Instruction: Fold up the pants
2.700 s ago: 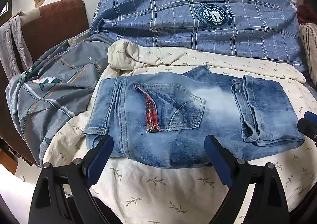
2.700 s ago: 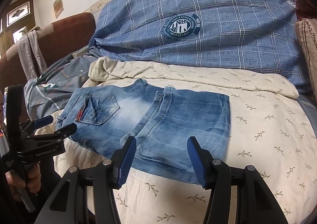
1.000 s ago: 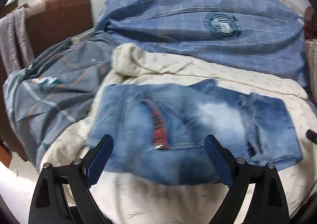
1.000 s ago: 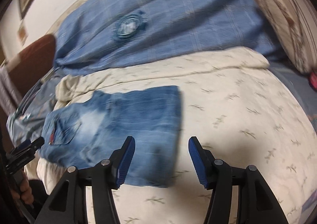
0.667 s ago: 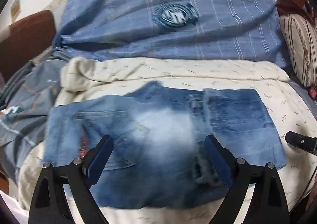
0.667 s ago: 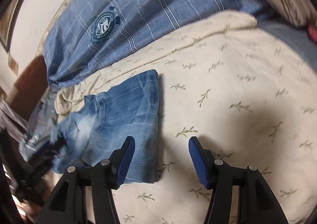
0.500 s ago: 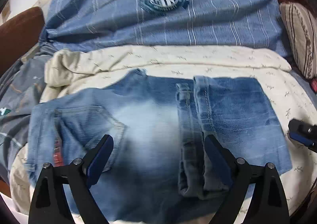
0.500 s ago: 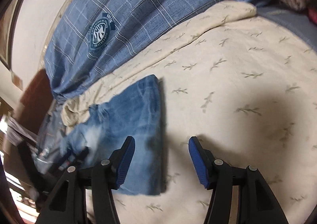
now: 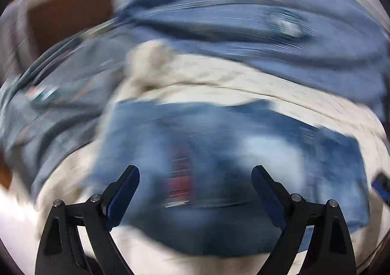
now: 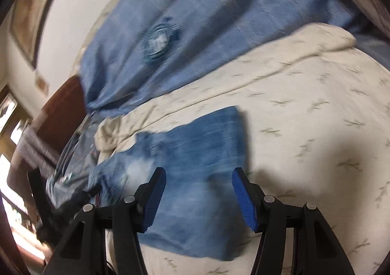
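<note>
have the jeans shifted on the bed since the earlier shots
No. The jeans lie folded in the same spot on the cream sheet, below the blue plaid pillow; only the cameras swung.

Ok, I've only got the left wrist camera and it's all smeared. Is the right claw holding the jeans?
Observer: No. The right claw is open over the jeans, and its pads are not pressing on any cloth.
Operator: Which part of the jeans is it over?
Observer: The folded leg end. That end's straight side edge runs close by the claw's right finger, with the cream leaf-print sheet beyond it.
</note>
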`<state>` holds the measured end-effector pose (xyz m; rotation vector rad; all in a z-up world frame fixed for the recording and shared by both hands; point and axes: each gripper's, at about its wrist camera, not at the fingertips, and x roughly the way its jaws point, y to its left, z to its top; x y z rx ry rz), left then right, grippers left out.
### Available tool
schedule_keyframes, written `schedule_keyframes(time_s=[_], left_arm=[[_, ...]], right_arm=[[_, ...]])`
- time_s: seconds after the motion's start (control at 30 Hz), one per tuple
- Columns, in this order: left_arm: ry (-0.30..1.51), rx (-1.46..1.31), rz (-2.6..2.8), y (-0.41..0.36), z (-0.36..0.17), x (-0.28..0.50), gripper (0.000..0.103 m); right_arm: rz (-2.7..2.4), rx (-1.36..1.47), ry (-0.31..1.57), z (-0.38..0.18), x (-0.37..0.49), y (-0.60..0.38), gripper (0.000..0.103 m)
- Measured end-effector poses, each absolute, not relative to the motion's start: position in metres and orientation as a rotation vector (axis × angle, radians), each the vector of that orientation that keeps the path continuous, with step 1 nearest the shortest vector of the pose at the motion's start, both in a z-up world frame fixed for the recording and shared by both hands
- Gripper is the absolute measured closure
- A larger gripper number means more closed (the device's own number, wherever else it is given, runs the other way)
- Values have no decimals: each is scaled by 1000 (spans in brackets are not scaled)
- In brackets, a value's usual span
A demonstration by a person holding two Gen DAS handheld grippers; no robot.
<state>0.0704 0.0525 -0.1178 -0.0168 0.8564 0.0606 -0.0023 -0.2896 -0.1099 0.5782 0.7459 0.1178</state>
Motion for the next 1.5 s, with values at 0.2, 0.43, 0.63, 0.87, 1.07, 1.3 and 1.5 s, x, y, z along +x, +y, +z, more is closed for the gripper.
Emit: schedule_keyframes(time_s=[0.2,0.43,0.63,0.87,1.07,1.3,1.5], left_arm=[[941,-176,314,161,-120,71,10],[1153,-474,225,198,-142,90,10],[1234,-466,159,182,-169,108,10],[1165,-427,92,169,-165,108,40],[1145,-394,81,168,-163,111,51],[1168,-424,138,177,-176,109,17],[1121,-373,109,166,-168,102,59]], right_arm=[[219,459,834,-121,1,-236,43],[216,316,808,-116,-16,-213,43],[198,305,789,-110,-21,-215,43],[192,295,787,-109,-18,-214,43],[183,301,791,-110,-15,-215,43],[171,301,785,-108,-18,-217,43],[161,301,776,-107,-19,-219,43]])
